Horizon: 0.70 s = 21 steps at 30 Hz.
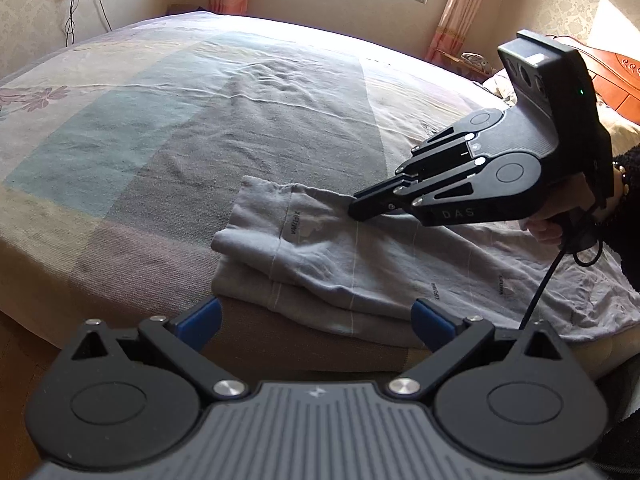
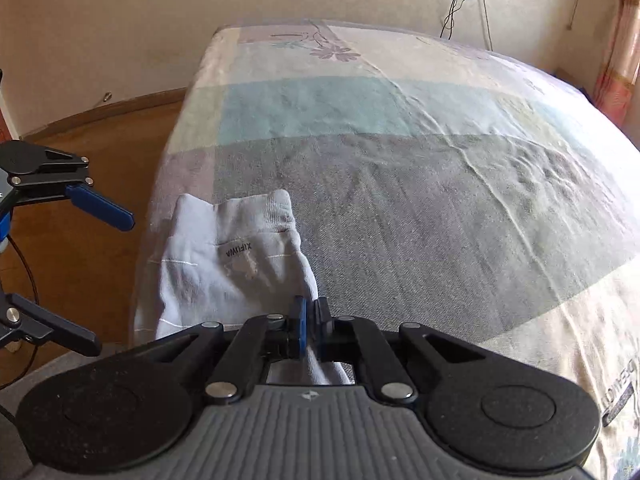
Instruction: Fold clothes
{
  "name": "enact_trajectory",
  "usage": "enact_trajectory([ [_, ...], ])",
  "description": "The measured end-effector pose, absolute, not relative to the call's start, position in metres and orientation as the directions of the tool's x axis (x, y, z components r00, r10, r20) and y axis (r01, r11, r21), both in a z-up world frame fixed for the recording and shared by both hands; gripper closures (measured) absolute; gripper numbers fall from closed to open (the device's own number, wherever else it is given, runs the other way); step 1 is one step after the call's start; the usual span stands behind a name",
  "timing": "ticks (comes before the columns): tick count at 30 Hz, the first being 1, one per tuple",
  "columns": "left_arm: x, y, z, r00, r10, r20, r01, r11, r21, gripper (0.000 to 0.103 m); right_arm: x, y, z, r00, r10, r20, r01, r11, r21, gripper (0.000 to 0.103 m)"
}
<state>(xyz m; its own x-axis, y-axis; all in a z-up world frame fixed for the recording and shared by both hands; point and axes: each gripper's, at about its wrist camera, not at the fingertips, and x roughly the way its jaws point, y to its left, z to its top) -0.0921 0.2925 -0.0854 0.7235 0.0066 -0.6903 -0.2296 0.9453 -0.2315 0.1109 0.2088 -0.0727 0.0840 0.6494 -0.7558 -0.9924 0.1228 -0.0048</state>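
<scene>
Left gripper (image 1: 316, 320) agape; right gripper (image 2: 310, 320) clamped

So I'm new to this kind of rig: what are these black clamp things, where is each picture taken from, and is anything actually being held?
No robot here: a person holds a hand-held clamp tool in each hand, each with a camera looking along its jaws. The left wrist view sees its own left gripper, jaws wide apart and holding nothing, hanging over the near edge of the bed. Across from it is the right gripper, held by the person's hand. The right wrist view shows that gripper's jaws shut on a fold of the grey garment. The garment lies partly folded near the bed's edge, on a patterned bedsheet.
</scene>
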Motion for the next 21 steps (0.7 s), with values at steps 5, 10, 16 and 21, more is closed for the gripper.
enact_trajectory([
  [5,-0.092,0.305,-0.093,0.752,-0.069,-0.656,-0.240,0.897,-0.370,0.002,0.116,0.203,-0.066,0.122,0.665,-0.737,-0.983,0.182,0.002,0.066],
  [10,-0.093,0.321,-0.105,0.775,-0.110,-0.622,-0.288,0.815,-0.503,0.002,0.114,0.186,-0.058,0.092,0.693,-0.715,-0.984,0.175,0.042,0.066],
  [16,-0.108,0.337,-0.090,0.783,0.013,-0.622,-0.381,0.801,-0.463,0.002,0.082,0.186,-0.063,0.036,0.693,-0.720,-0.995,0.088,0.035,0.071],
  [21,-0.120,0.346,-0.086,0.770,0.062,-0.634,-0.432,0.782,-0.449,0.002,0.040,0.209,-0.078,0.007,0.667,-0.745,-1.000,-0.004,-0.014,0.076],
])
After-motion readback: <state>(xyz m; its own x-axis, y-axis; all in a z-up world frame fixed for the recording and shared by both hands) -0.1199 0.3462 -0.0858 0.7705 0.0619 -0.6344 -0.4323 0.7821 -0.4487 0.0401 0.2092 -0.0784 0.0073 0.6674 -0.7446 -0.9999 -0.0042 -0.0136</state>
